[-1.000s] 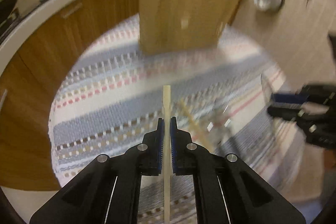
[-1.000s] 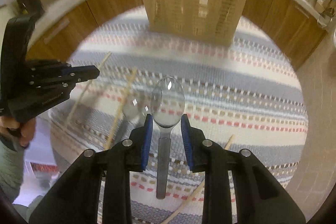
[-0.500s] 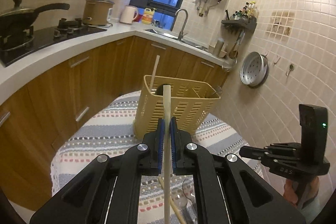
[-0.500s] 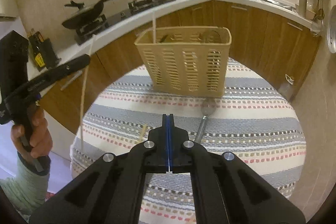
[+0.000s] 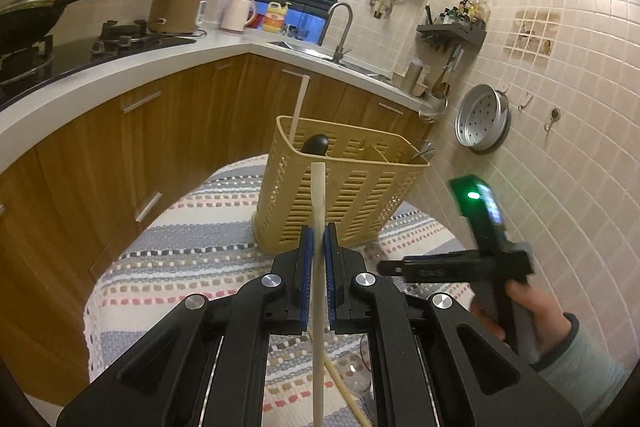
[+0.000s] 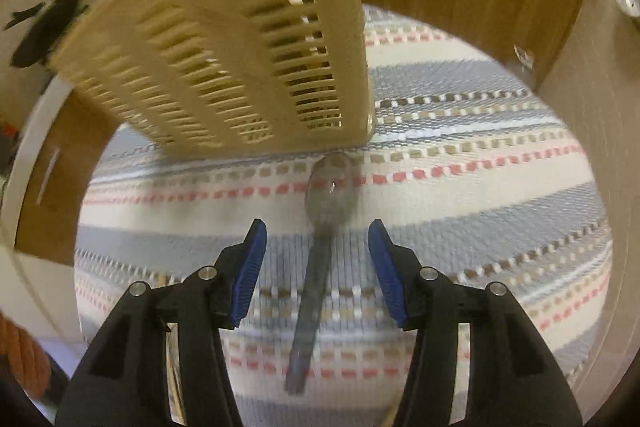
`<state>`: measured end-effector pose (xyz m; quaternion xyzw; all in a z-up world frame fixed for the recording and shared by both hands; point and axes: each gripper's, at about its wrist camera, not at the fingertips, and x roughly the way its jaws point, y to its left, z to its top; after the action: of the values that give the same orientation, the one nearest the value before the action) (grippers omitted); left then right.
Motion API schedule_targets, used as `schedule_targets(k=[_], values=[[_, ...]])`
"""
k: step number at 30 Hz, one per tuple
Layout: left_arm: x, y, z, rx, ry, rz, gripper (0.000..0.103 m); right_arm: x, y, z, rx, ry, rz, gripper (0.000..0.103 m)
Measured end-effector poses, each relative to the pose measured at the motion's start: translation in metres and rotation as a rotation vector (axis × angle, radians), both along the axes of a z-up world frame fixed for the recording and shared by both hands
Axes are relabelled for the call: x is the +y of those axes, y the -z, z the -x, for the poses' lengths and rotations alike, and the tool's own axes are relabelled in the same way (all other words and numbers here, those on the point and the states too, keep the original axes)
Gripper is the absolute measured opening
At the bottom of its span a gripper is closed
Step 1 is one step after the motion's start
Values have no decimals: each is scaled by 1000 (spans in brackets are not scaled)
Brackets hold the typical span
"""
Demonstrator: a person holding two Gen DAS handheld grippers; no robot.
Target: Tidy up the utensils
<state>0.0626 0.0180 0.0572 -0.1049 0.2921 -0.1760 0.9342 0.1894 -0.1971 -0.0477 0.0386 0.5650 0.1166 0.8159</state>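
My left gripper (image 5: 316,227) is shut on a pale wooden chopstick (image 5: 318,205), held upright in front of the tan slotted utensil basket (image 5: 340,195). One chopstick (image 5: 299,107) and a black utensil head (image 5: 315,144) stick out of the basket. My right gripper (image 6: 317,227) points down at the striped mat, its jaws opening. A metal spoon (image 6: 320,239) lies on the mat under the gap, close to the basket (image 6: 248,39), and the pads do not touch it. In the left wrist view the right gripper (image 5: 384,266) shows at the right, in a person's hand.
The round table wears a striped woven mat (image 6: 480,155). Another chopstick (image 5: 344,387) and a clear spoon (image 5: 354,375) lie on it near my left gripper. Wooden cabinets (image 5: 140,131), a worktop with a stove, and a tiled wall (image 5: 560,107) ring the table.
My left gripper rose and tilted up with the chopstick, bringing the basket into view. My right gripper released the spoon onto the mat, shut empty, then moved toward the basket and opened above the spoon.
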Motion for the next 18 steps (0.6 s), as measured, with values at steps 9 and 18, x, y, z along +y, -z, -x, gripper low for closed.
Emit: schedule_targets(k=[9, 18], values=[[7, 12, -14, 20, 1, 28, 4, 24, 2, -1, 33, -25, 168, 10], [-6, -19, -12, -93, 3, 71, 4, 2, -46, 57, -116, -58, -10, 10]])
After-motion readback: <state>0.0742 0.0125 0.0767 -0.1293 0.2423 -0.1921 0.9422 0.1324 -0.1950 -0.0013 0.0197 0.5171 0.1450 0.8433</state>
